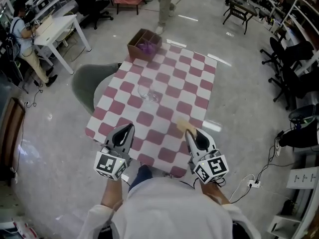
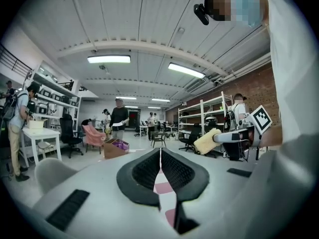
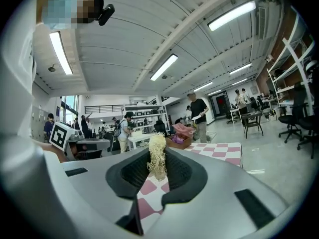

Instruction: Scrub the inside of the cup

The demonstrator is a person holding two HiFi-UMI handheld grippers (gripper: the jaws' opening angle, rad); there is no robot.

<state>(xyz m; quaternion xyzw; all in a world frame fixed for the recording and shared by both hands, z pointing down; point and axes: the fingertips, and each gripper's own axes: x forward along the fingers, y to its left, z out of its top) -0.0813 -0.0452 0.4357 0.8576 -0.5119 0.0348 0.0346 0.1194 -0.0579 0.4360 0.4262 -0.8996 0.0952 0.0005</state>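
Cup (image 1: 148, 94) alone; box (image 1: 133, 51) holds purple bundle (image 1: 146, 47); left gripper (image 2: 160, 151) closed, right gripper (image 3: 158, 157) clamps scrubber (image 3: 157, 144)

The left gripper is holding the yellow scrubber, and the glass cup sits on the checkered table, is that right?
Wrong gripper. The right gripper holds the yellow scrubber, clamped between its jaws in the right gripper view; the left gripper is shut with nothing in it. The glass cup does sit on the checkered table.

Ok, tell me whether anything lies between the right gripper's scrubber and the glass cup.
Nothing visible does: only bare checkered tablecloth separates the scrubber in the right gripper from the glass cup. The cardboard box stands beyond the cup, at the far end.
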